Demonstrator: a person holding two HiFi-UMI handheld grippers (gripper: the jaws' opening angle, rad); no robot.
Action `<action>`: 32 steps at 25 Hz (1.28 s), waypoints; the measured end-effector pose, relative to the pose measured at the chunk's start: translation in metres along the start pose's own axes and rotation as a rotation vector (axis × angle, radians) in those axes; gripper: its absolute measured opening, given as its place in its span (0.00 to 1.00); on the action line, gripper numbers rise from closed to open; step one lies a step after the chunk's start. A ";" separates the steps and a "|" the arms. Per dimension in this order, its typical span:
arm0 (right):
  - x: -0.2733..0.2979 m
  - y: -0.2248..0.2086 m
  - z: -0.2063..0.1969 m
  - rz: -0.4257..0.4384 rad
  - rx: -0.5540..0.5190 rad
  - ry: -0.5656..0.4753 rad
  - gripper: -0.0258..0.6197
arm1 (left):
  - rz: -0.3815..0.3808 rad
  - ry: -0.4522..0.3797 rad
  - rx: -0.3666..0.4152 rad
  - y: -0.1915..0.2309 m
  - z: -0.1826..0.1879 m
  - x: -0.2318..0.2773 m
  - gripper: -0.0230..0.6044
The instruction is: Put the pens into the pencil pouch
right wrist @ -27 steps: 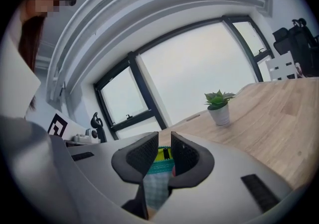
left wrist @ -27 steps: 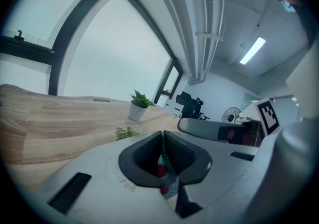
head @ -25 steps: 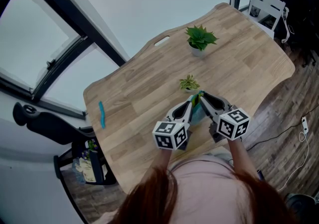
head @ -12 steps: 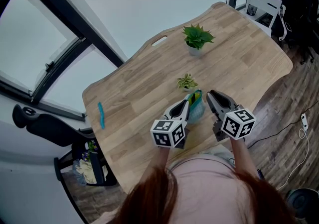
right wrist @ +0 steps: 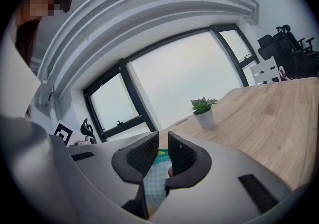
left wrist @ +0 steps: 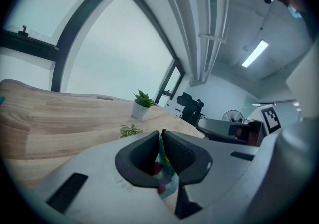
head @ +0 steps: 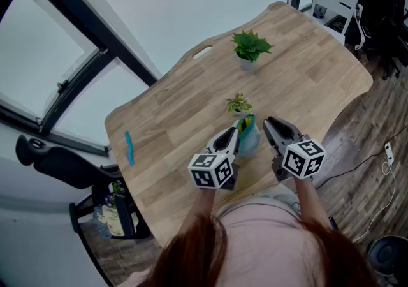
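Wooden table (head: 191, 97): pouch (head: 250, 140) pinched in left gripper (left wrist: 160, 134), right gripper (right wrist: 163, 139) parted, empty; pen (head: 129, 146) at nine o'clock, not yet bagged.

No legible text, label or number in view

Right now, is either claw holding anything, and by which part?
The left gripper pinches the pencil pouch by its fabric edge; the right gripper holds nothing.

The pencil pouch (head: 250, 140) is largely hidden, contents too small to tell.
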State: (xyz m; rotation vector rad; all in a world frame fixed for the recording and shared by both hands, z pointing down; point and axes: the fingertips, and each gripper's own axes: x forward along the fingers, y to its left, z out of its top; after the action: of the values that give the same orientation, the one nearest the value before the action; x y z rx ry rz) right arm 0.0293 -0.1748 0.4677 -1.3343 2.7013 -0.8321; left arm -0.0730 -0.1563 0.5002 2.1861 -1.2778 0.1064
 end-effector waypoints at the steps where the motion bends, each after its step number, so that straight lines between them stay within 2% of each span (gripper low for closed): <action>1: 0.000 0.000 -0.001 -0.003 -0.002 0.004 0.12 | -0.001 -0.002 0.000 0.000 0.000 -0.001 0.06; 12: -0.006 0.006 -0.010 -0.012 -0.015 0.017 0.08 | -0.005 -0.030 0.002 0.000 0.005 -0.012 0.10; 19: -0.012 0.014 -0.012 -0.008 -0.016 0.011 0.07 | 0.022 -0.072 0.014 0.003 0.012 -0.025 0.10; 32: -0.031 0.025 -0.016 -0.027 -0.031 -0.015 0.06 | 0.020 -0.069 0.048 -0.002 0.009 -0.041 0.10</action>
State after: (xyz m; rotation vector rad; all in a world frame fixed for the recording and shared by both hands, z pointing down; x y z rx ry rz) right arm 0.0268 -0.1323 0.4633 -1.3807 2.7016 -0.7832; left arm -0.0948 -0.1287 0.4775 2.2351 -1.3487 0.0704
